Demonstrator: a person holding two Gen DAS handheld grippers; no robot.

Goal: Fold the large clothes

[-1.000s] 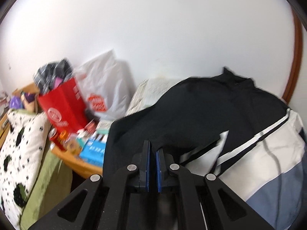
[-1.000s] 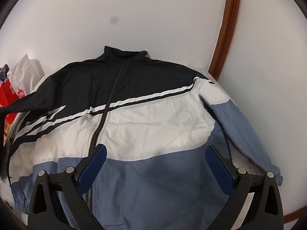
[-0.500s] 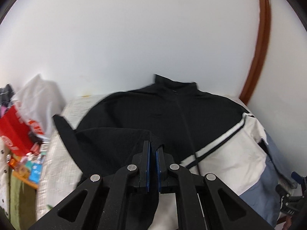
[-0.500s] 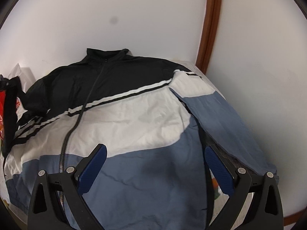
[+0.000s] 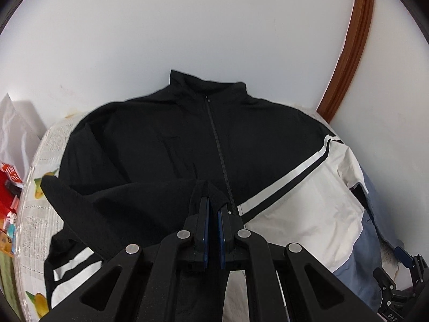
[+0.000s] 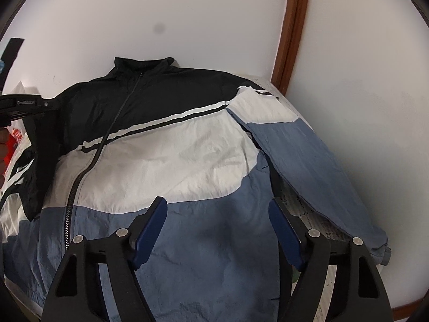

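A black, white and blue zip jacket (image 5: 295, 209) lies front up on the bed, collar toward the wall. My left gripper (image 5: 213, 201) is shut on the cuff of its black sleeve (image 5: 120, 204). It holds the cuff just above the chest beside the zip, so the sleeve lies folded across the black front. The right wrist view shows that sleeve (image 6: 37, 161) hanging at the far left. My right gripper (image 6: 217, 204) hovers over the blue lower front (image 6: 214, 241), its jaws closing with no fabric pinched between them. The blue sleeve (image 6: 308, 166) lies straight along the jacket's right side.
A fruit-print bed cover (image 5: 34, 187) shows around the jacket. A white plastic bag (image 5: 16, 128) and a red bag (image 5: 8, 177) stand left of the bed. A brown door frame (image 5: 348, 53) rises at the back right, against white walls. The bed's front edge (image 6: 402, 303) is close.
My left gripper has carried the black sleeve rightward, from the bed's left side over the chest to the zip. My right gripper's jaws have narrowed and it has shifted slightly toward the blue sleeve.
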